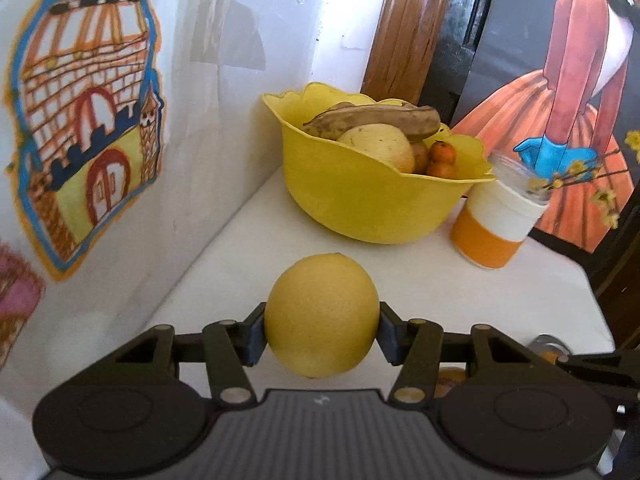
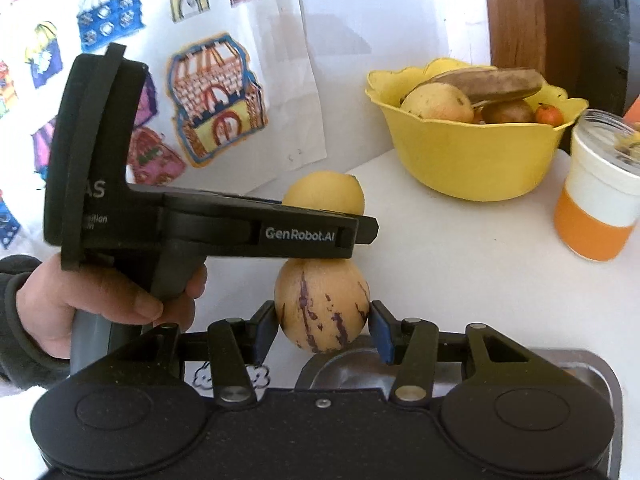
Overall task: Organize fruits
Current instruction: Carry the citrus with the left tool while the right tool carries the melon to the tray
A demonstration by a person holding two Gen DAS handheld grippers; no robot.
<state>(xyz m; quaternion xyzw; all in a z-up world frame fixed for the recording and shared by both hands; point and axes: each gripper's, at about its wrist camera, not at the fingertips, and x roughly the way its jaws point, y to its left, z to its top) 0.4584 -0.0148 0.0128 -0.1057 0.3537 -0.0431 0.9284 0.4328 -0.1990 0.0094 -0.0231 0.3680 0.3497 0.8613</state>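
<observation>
My left gripper point(image 1: 321, 330) is shut on a round yellow fruit point(image 1: 321, 314) and holds it above the white table, short of the yellow bowl point(image 1: 360, 204). The bowl holds a brown banana point(image 1: 372, 120), a pale apple point(image 1: 380, 146) and small orange fruits point(image 1: 442, 160). My right gripper point(image 2: 322, 326) is shut on a tan fruit with purple streaks point(image 2: 322, 304). In the right wrist view the left gripper point(image 2: 362, 226) crosses just ahead, with its yellow fruit point(image 2: 324, 192) showing above it. The bowl point(image 2: 472, 156) stands at the far right there.
An orange-and-white cup point(image 1: 496, 220) with yellow flower twigs stands right of the bowl. A metal tray point(image 2: 580, 368) lies under my right gripper. A white wall with drawings point(image 1: 84, 120) borders the table on the left. A painting point(image 1: 568, 112) leans at the back right.
</observation>
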